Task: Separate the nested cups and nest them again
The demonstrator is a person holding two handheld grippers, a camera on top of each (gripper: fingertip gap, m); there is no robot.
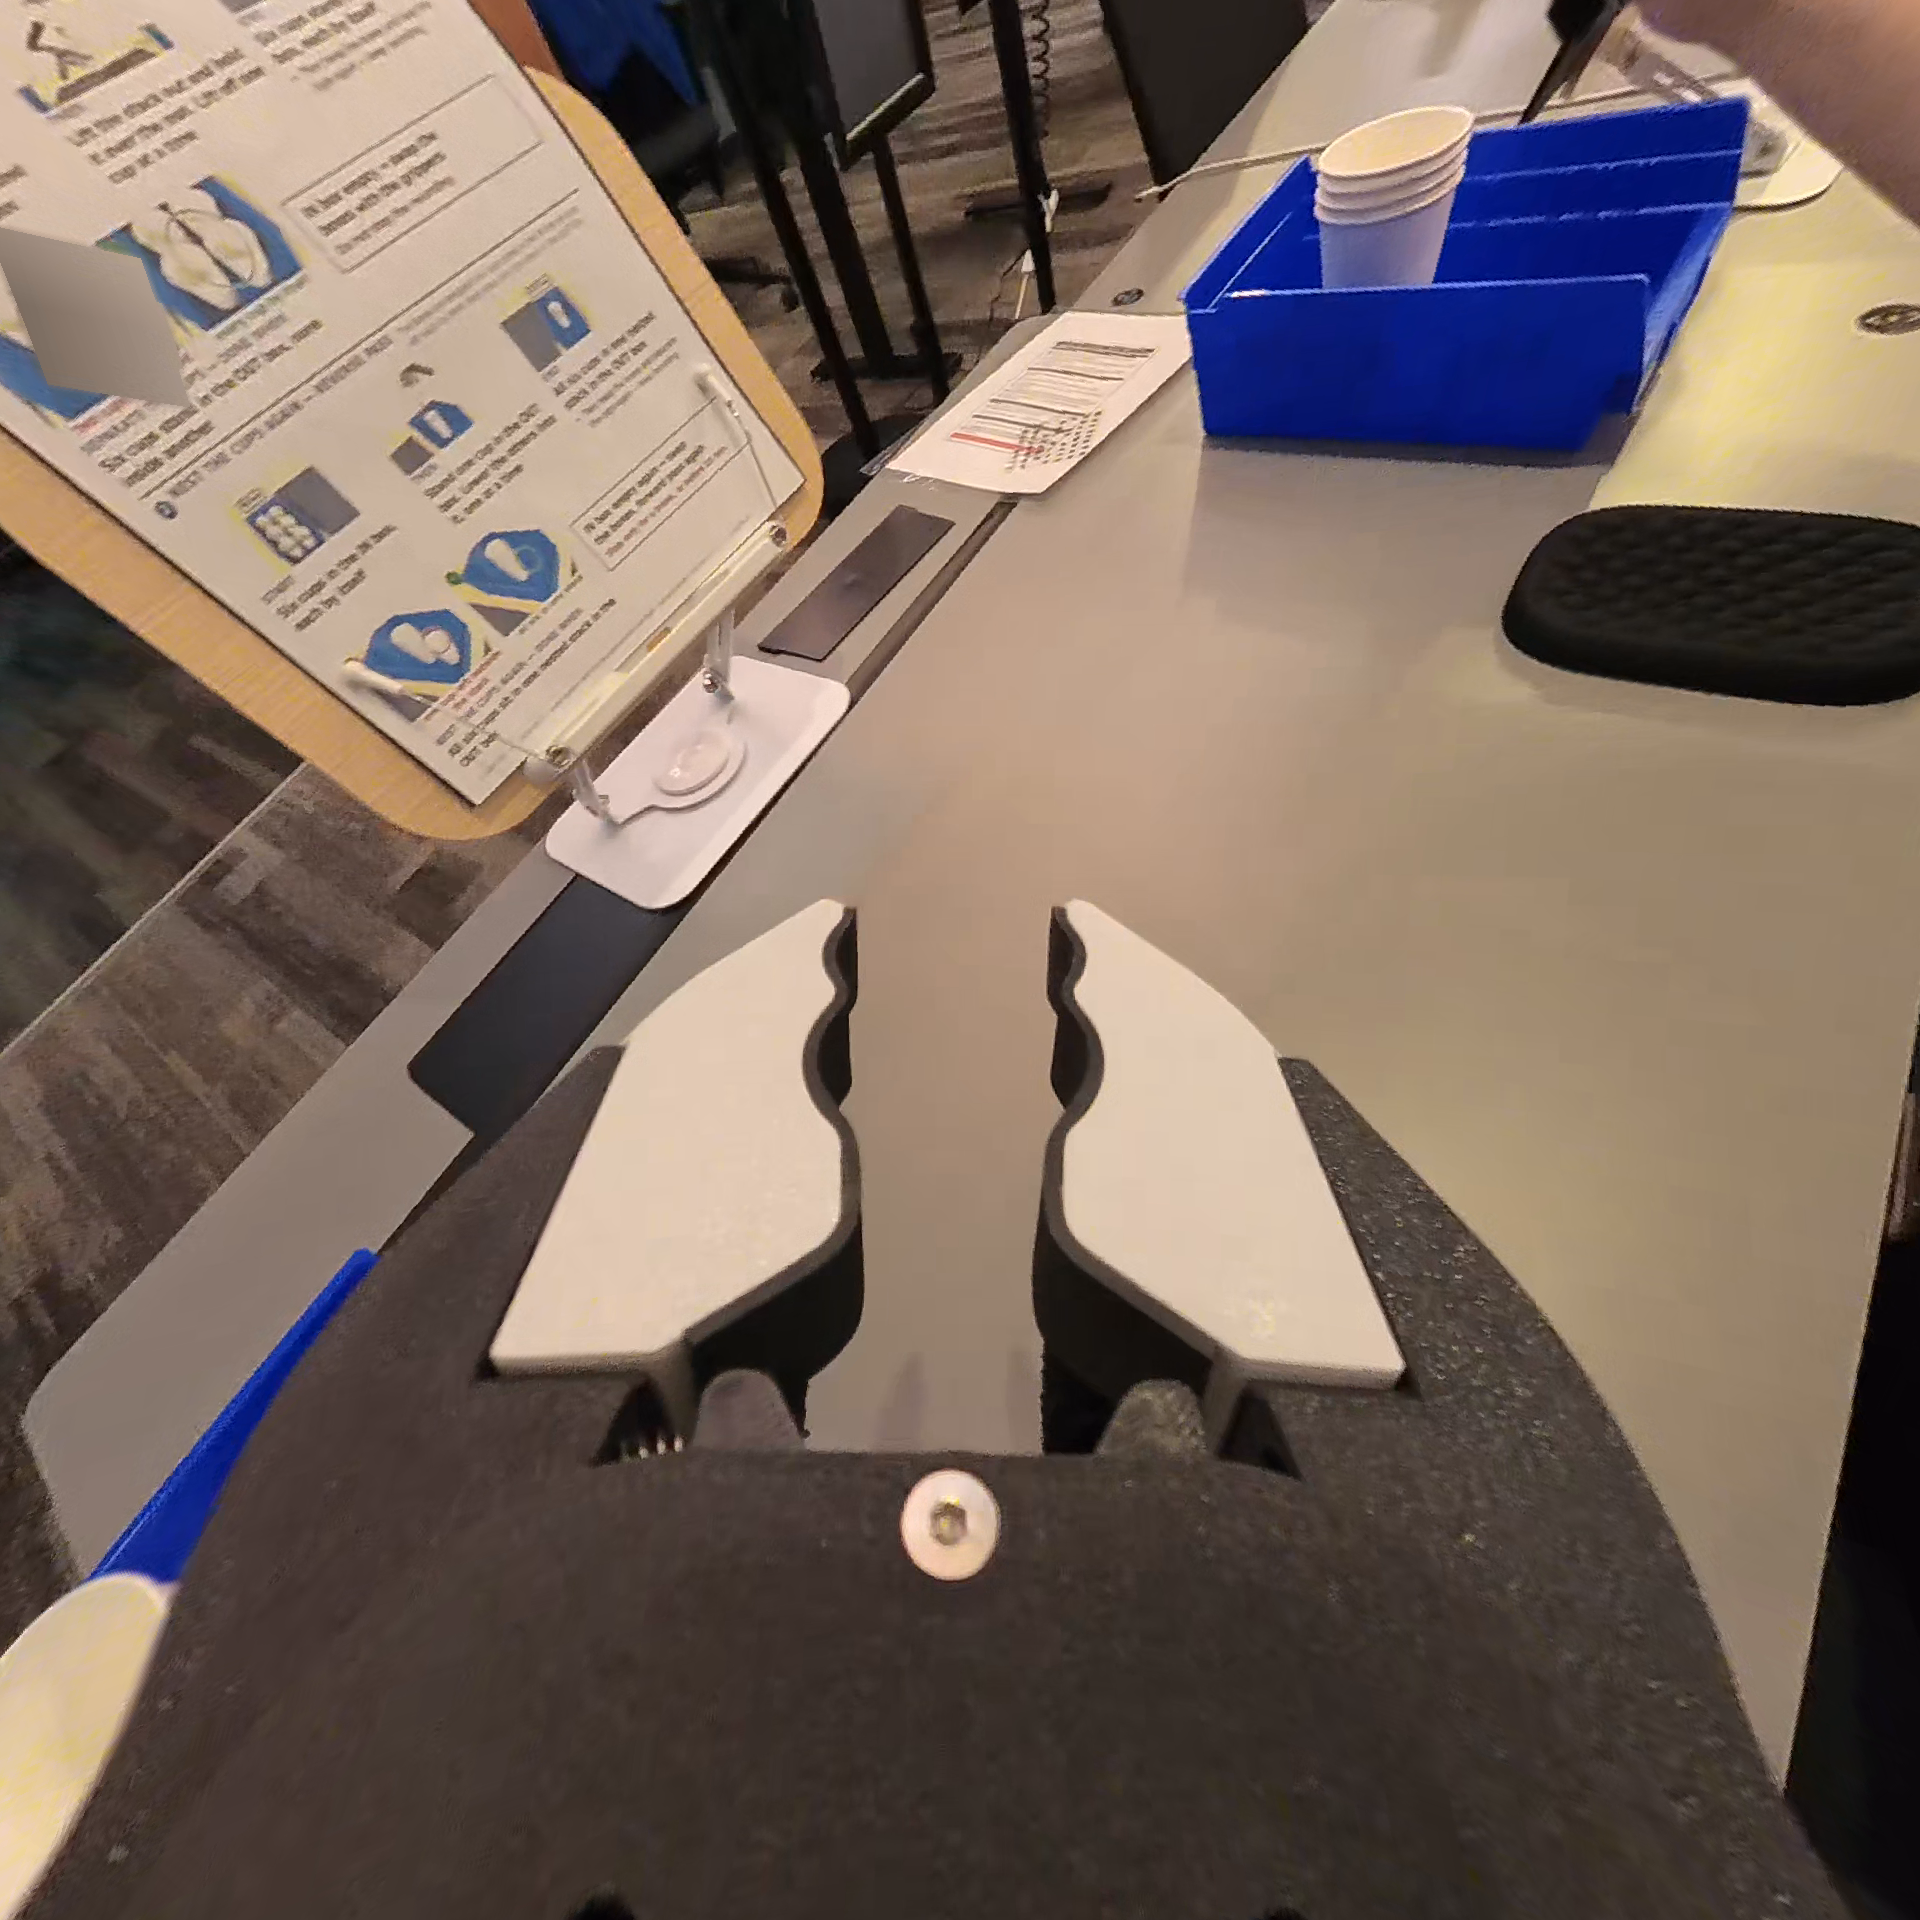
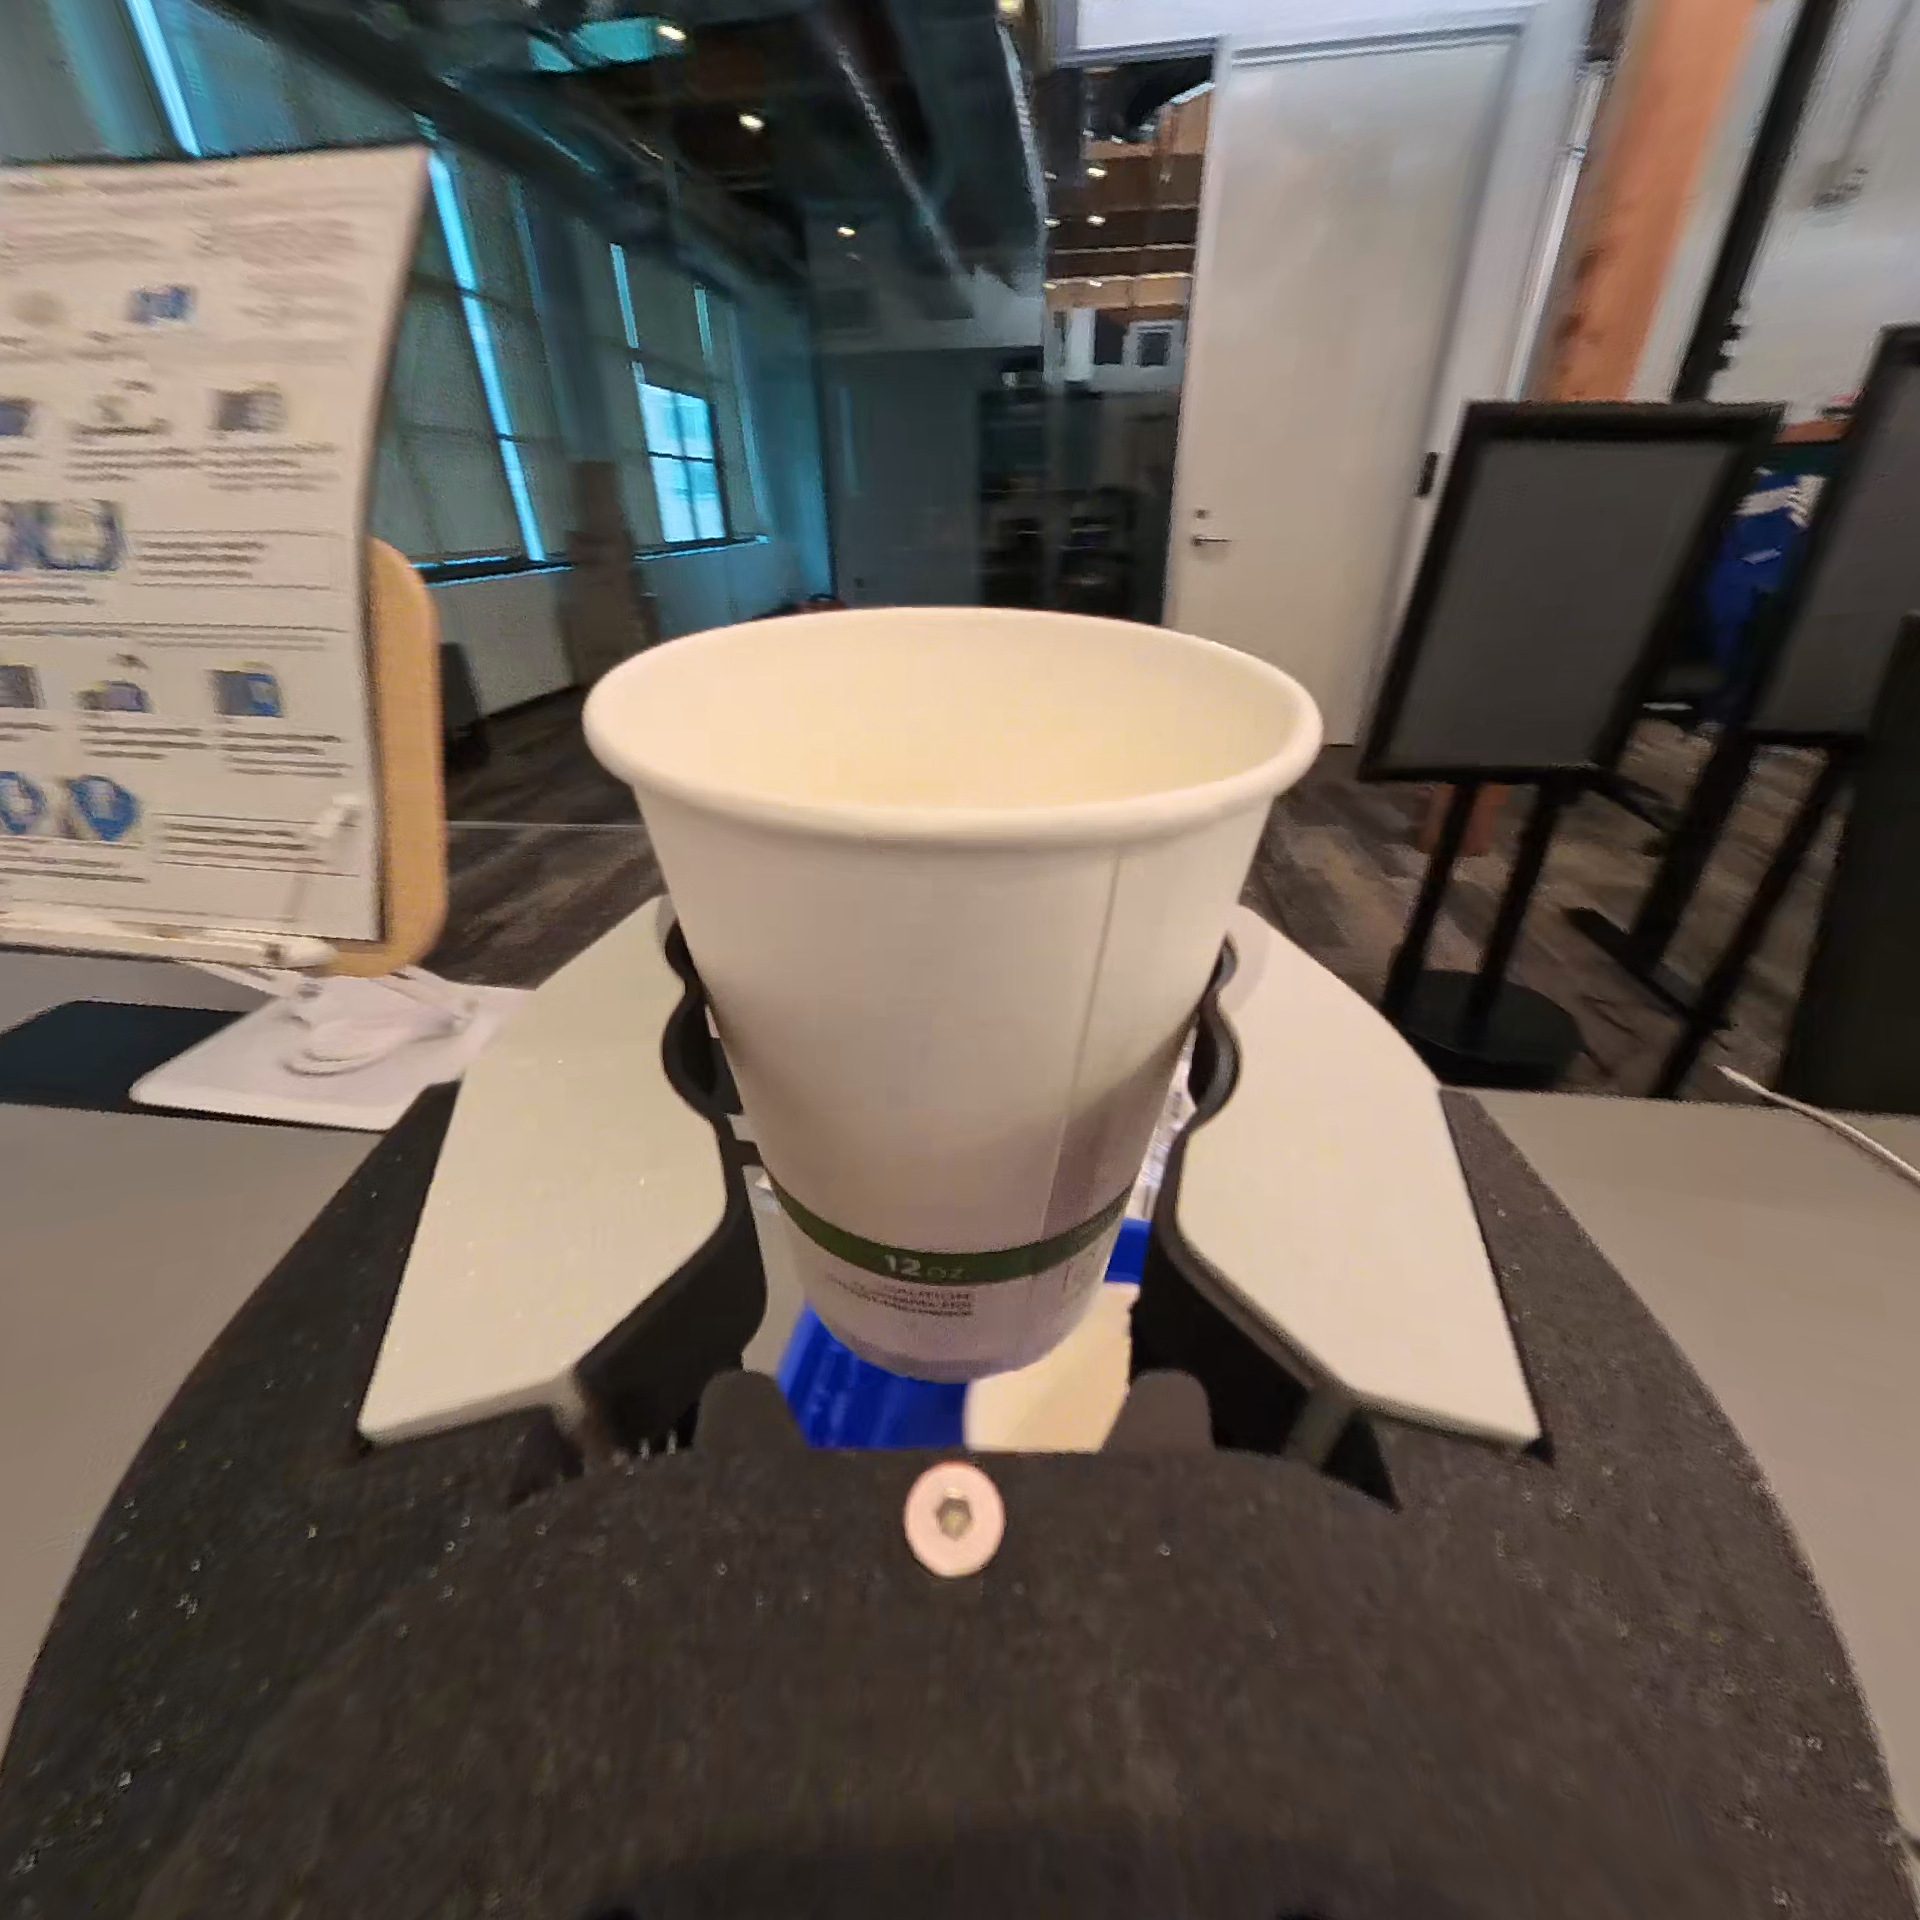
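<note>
Holding: the right gripper (image 2: 951, 1039) pinches a single white paper cup (image 2: 935, 935) between its two grey fingers (image 2: 561, 1174), upright, mouth up, a green band near its base.
Right fingers: pressed against the cup's sides at about mid-height; the cup fills the gap between them.
Left gripper (image 1: 951, 925): fingers spread with bare grey table (image 1: 1195, 779) showing between them; nothing is in its grasp.
Stack of cups (image 1: 1387, 197): only the left wrist view shows it, several white cups nested together, tilted slightly, standing in the far blue bin (image 1: 1455, 343) near its left end.
Bin layout: the blue bin has lengthwise dividers; the stack stands in a slot behind the front one, though which slot exactly is hard to tell.
Second blue edge (image 1: 239, 1423): a blue strip and a white curved rim (image 1: 73, 1683) at the lower left of the left wrist view, mostly hidden by the gripper body.
Beneath the held cup: the right wrist view shows blue plastic (image 2: 862, 1403) and a pale patch under the cup's base; what they belong to is unclear.
Instruction sheet (image 1: 343, 343): on a wooden board held by a white stand, at the table's edge; it appears in both views.
Left view only: a black wrist pad (image 1: 1725, 603) on the table and a printed paper (image 1: 1049, 405) just beside the far bin.
Right view only: black sign stands (image 2: 1558, 623) on the floor and a white door behind the cup.
</note>
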